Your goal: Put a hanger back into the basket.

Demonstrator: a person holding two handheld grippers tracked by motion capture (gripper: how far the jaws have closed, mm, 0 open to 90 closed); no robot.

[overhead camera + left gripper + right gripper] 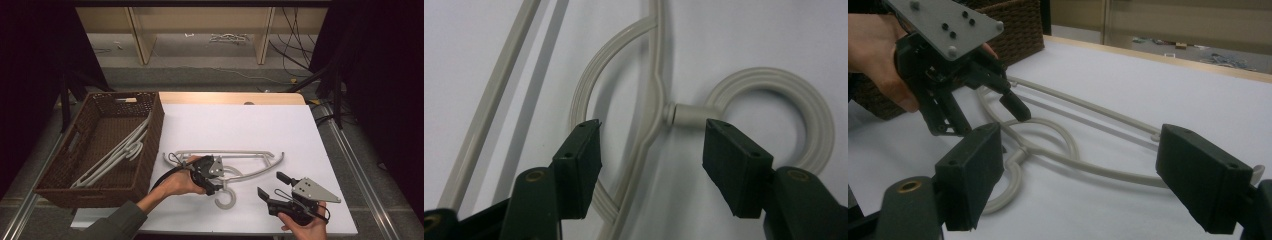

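A pale grey plastic hanger (pixel 226 153) lies flat on the white table (pixel 240 120), its hook (pixel 225 198) pointing toward the near edge. My left gripper (pixel 216 181) is down over the hanger's neck (pixel 684 112). Its jaws stand open on either side of the neck, and the pads are clear of the plastic (pixel 654 130). The round hook (pixel 774 100) curls beyond the right jaw. My right gripper (pixel 272 184) hovers near the front right of the table, open and empty (pixel 1083 150). It faces the hanger (pixel 1073 150) and the left gripper's fingers (pixel 1015 107).
A brown wicker basket (pixel 152 140) stands at the table's left edge with several similar hangers (pixel 120 152) lying in it. Beyond the far edge are a floor with cables and wooden legs. The person's forearms enter from the bottom.
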